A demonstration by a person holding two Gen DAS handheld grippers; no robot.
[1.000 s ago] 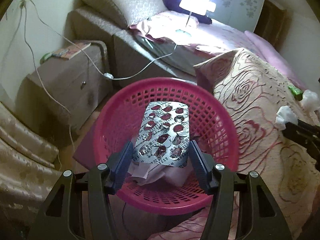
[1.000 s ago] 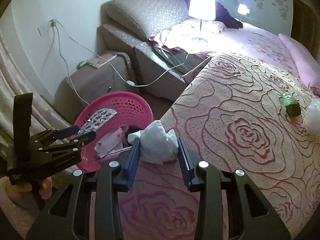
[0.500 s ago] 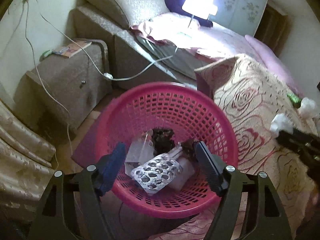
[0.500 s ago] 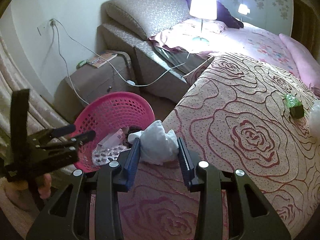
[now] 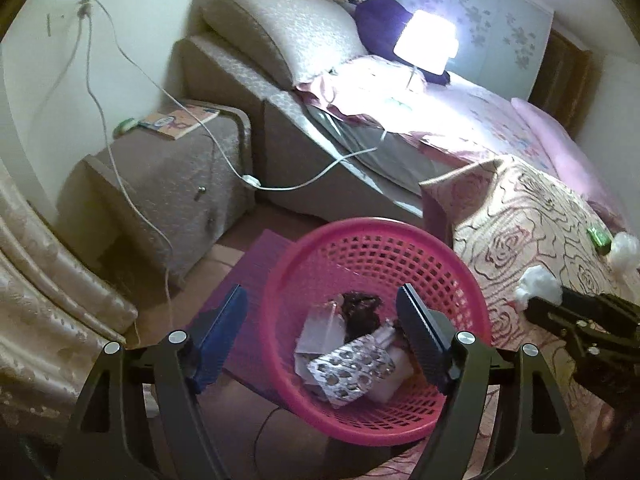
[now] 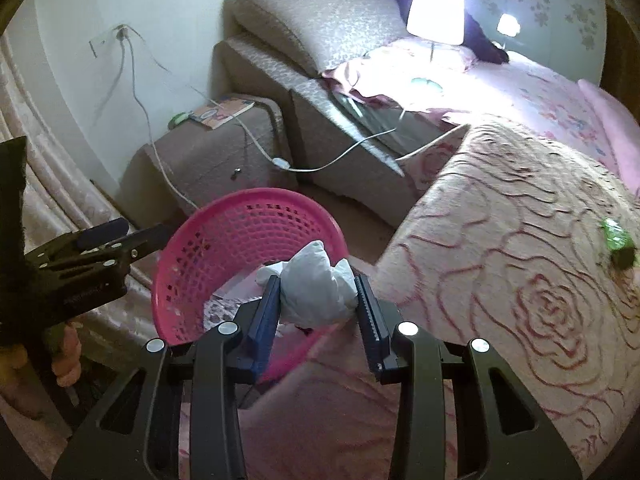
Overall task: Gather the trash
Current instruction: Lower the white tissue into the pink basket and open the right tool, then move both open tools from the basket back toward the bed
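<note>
A pink mesh basket (image 5: pixel 400 240) stands on the floor beside the bed; it also shows in the right wrist view (image 6: pixel 224 236). Inside lie a silver blister pack (image 5: pixel 350 368), papers and dark scraps. My left gripper (image 5: pixel 322 312) is open and empty above the basket's near side. My right gripper (image 6: pixel 316 294) is shut on a crumpled white tissue (image 6: pixel 316 292), held over the basket's bed-side rim. The tissue (image 5: pixel 538 286) shows in the left wrist view too. A green wrapper (image 6: pixel 616 236) and another white wad (image 5: pixel 624 250) lie on the bedspread.
The rose-patterned bedspread (image 6: pixel 500 240) fills the right. A brown nightstand (image 5: pixel 168 184) with a book and a white cable (image 5: pixel 224 156) stands left of the basket. A lit lamp (image 5: pixel 426 42) stands on the bed. A curtain (image 5: pixel 40 280) hangs at far left.
My left gripper opened and dropped the blister pack into the basket, then drew back. My right gripper carried the tissue left, from beside the basket to over its rim.
</note>
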